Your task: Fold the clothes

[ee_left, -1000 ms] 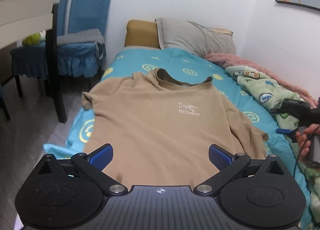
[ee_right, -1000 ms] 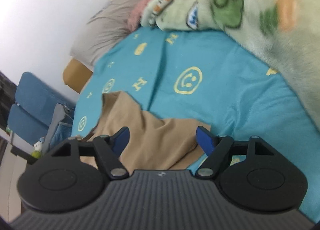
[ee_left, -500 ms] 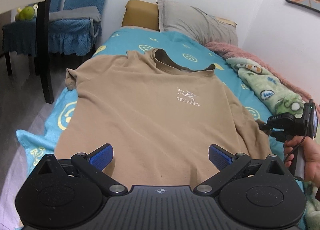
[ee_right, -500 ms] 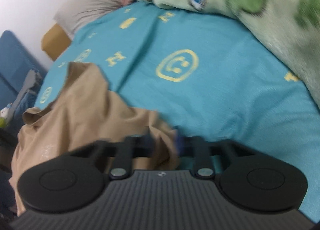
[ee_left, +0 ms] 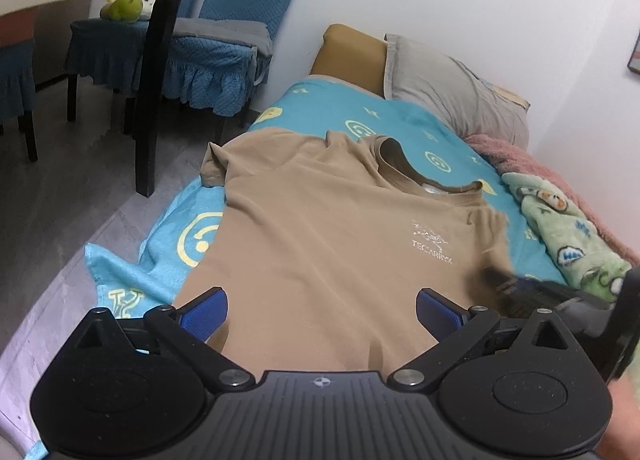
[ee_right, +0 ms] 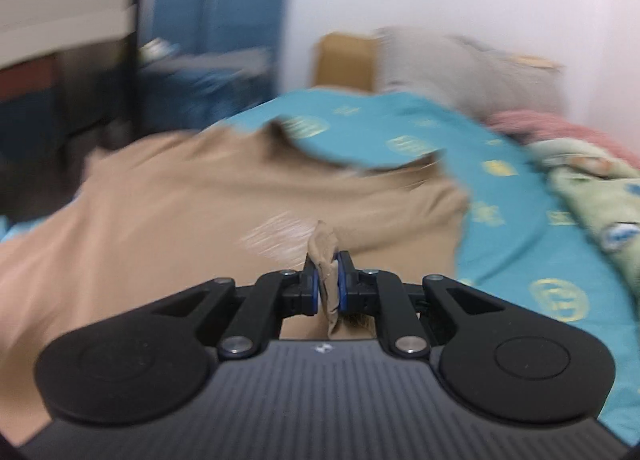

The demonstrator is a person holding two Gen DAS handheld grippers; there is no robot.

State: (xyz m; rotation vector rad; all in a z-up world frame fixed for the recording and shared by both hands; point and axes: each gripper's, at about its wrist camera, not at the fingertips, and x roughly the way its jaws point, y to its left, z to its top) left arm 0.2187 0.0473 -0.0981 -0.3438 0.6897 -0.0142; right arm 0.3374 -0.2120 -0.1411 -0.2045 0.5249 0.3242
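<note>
At the upper left of the left wrist view a dark table leg (ee_left: 154,72) and blue-covered chairs (ee_left: 224,32) stand on the grey floor (ee_left: 60,196), close to the bed's near side. The teal sheet (ee_left: 132,272) hangs over that edge toward the floor. The tan T-shirt (ee_left: 320,228) lies spread on the sheet at frame centre, its long axis running from the lower centre up to the collar at upper right, chest print facing up. The left gripper (ee_left: 320,314) hovers over the hem, its blue pads wide apart with nothing between them. A grey pillow (ee_left: 452,88) sits beyond the collar; a green patterned blanket (ee_left: 568,228) crowds the right edge. In the blurred right wrist view, the right gripper (ee_right: 328,284) is closing, pinching a fold of the shirt.
</note>
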